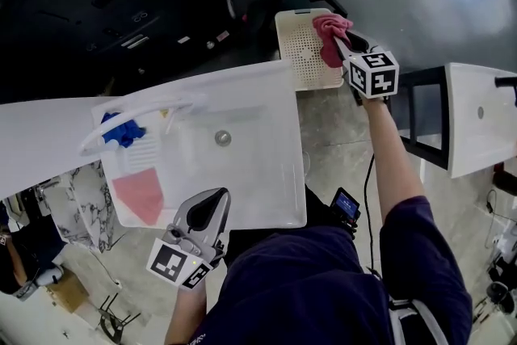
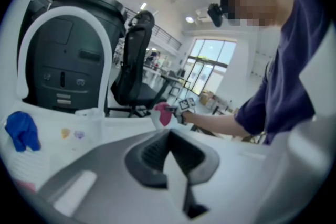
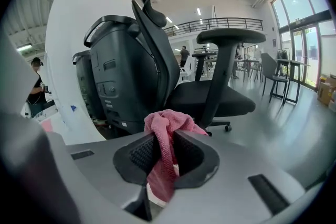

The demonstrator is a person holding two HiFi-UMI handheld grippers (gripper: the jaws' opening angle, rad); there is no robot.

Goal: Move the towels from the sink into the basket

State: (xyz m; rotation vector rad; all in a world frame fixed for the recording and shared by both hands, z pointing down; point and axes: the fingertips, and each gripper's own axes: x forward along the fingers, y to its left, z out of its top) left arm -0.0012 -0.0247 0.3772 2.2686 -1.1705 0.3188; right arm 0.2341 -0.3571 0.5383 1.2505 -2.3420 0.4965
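Observation:
In the head view a red towel [image 1: 329, 36] hangs over the cream perforated basket [image 1: 297, 52], just past the sink's far right corner. My right gripper [image 1: 343, 44] is shut on it, and in the right gripper view the red towel [image 3: 167, 124] is bunched between the pads of my right gripper [image 3: 164, 138]. The white sink [image 1: 266, 89] holds a pink towel [image 1: 139, 196] at its near left and a blue towel [image 1: 123, 132] by the faucet. My left gripper [image 1: 216, 195] hovers over the sink's near edge. Its jaws meet with nothing between them, as the left gripper [image 2: 169, 134] shows in its own view.
A white arched faucet [image 1: 137, 111] stands at the sink's left end. Black office chairs [image 1: 266, 0] and a dark bulky unit [image 1: 97, 4] stand behind the sink. A second white basin [image 1: 481, 117] on a black frame [image 1: 424, 117] is at the right.

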